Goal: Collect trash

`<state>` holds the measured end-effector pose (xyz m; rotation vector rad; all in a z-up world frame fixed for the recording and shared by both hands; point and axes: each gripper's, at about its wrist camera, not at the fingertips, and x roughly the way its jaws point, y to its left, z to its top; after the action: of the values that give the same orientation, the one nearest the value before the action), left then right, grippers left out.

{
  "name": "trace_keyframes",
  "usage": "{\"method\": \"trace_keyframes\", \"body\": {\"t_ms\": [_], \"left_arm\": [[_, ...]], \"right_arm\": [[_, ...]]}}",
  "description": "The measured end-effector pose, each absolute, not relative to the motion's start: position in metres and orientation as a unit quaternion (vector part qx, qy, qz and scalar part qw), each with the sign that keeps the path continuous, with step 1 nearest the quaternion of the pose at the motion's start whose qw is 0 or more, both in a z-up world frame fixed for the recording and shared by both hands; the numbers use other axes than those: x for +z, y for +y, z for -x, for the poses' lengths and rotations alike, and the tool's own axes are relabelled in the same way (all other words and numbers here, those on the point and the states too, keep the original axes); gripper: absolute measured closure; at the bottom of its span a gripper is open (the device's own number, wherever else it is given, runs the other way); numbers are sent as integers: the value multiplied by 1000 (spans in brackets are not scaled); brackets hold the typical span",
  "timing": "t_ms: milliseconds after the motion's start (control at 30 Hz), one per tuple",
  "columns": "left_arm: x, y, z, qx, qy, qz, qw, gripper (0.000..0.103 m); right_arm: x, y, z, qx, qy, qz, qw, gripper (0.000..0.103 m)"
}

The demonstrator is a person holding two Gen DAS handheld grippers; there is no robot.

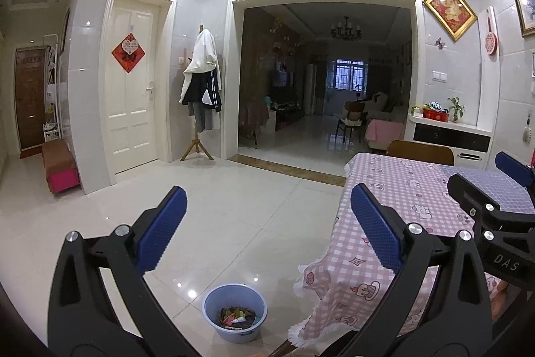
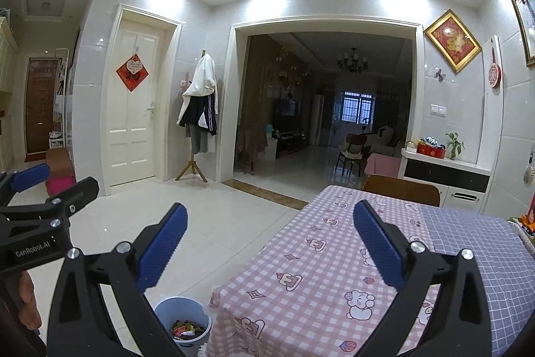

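A blue plastic basin (image 1: pixel 214 301) stands on the tiled floor beside the table corner, with several colourful wrappers (image 1: pixel 238 317) lying in it. The right wrist view shows the same basin (image 2: pixel 167 311) at its bottom edge with the wrappers (image 2: pixel 187 331) inside. My left gripper (image 1: pixel 267 226) is open and empty, raised above the floor over the basin. My right gripper (image 2: pixel 270 240) is open and empty too, held over the table's near corner. Each gripper appears at the edge of the other's view: the right gripper (image 1: pixel 501 186) and the left gripper (image 2: pixel 43 186).
A table under a pink checked cloth (image 2: pixel 301 256) with a blue checked part (image 2: pixel 485 240) fills the right side. A wooden chair (image 2: pixel 401 189) stands at its far end. A coat stand (image 1: pixel 200 96), a white door (image 1: pixel 132 82) and a pink stool (image 1: pixel 60 169) line the far wall.
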<state>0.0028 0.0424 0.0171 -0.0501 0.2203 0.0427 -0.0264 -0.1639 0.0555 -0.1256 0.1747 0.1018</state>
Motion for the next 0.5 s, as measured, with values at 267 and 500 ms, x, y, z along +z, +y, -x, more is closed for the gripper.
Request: {"method": "trace_keyframes", "body": {"t_ms": [267,500], "left_arm": [[14,39,-1,15,107,21,994,6],[15,39,-2,14,110,28,993,6]], "right_arm": [[56,-160,28,46,89,65,993,5],[56,-158,29,46,90,65,993,5]]}}
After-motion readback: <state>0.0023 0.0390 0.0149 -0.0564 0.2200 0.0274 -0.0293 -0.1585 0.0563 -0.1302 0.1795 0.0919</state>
